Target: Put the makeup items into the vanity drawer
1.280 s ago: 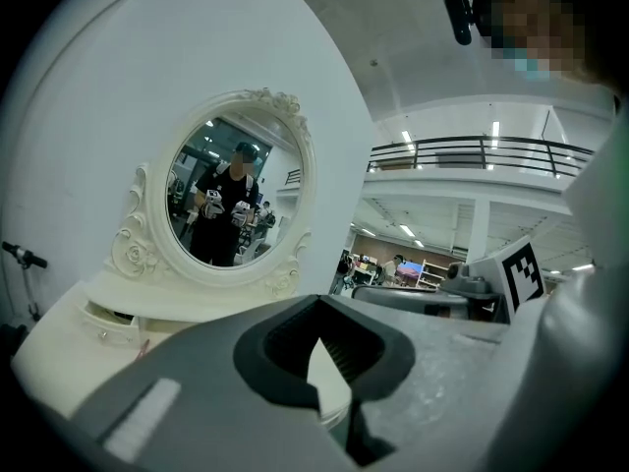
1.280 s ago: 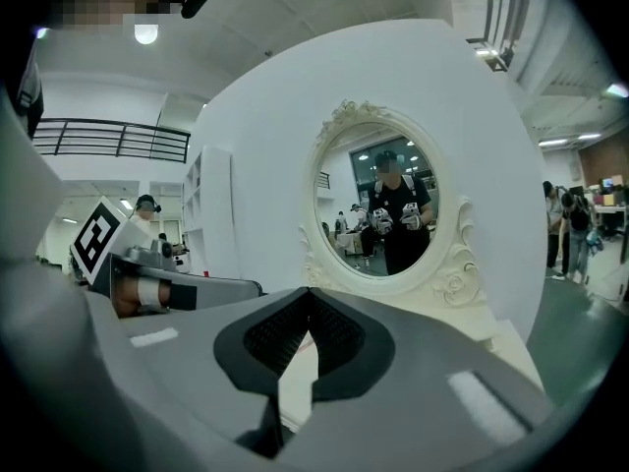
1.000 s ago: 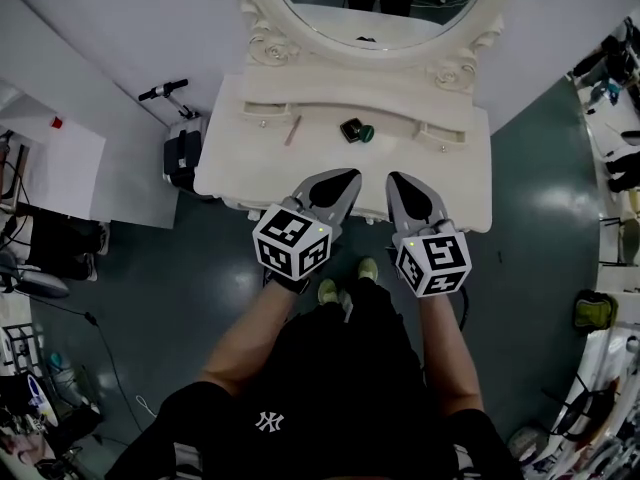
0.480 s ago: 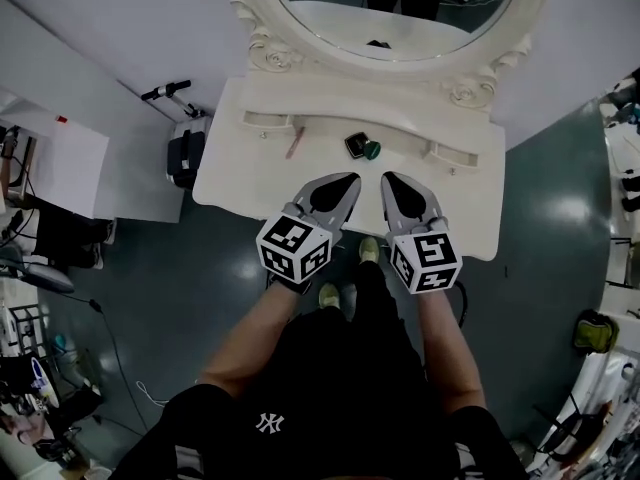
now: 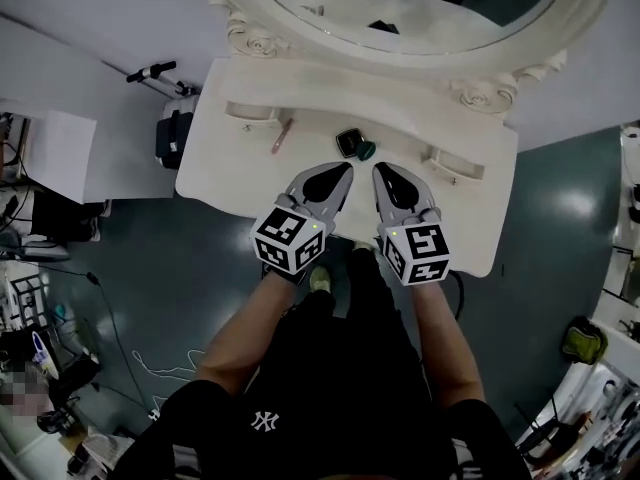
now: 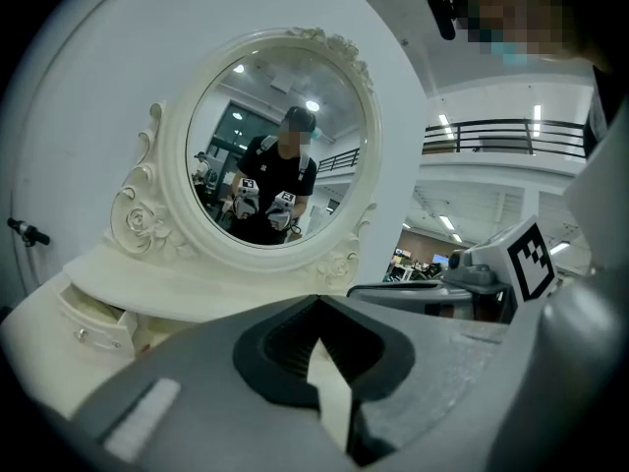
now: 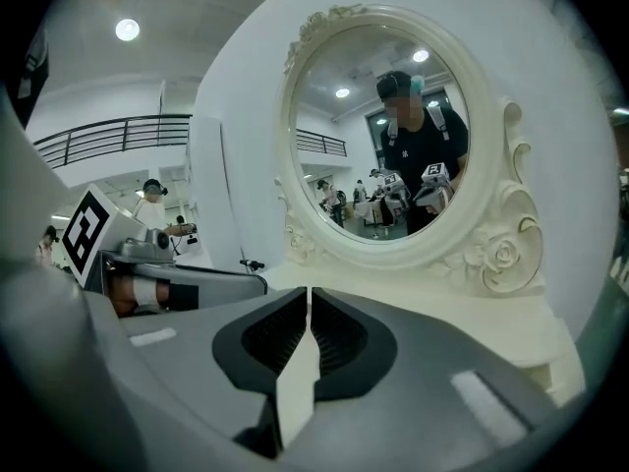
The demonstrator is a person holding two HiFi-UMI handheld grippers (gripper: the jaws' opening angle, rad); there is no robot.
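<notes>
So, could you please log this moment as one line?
left gripper: shut, empty | right gripper: shut, empty | compact, pencil: lying on vanity, untouched

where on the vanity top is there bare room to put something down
Bare: the left front corner of the vanity top, bordered by the pencil, the left gripper and the edge; the right front stretch beyond the right gripper. Crowded: the middle, where the dark case and green cap sit just ahead of both tips.
</notes>
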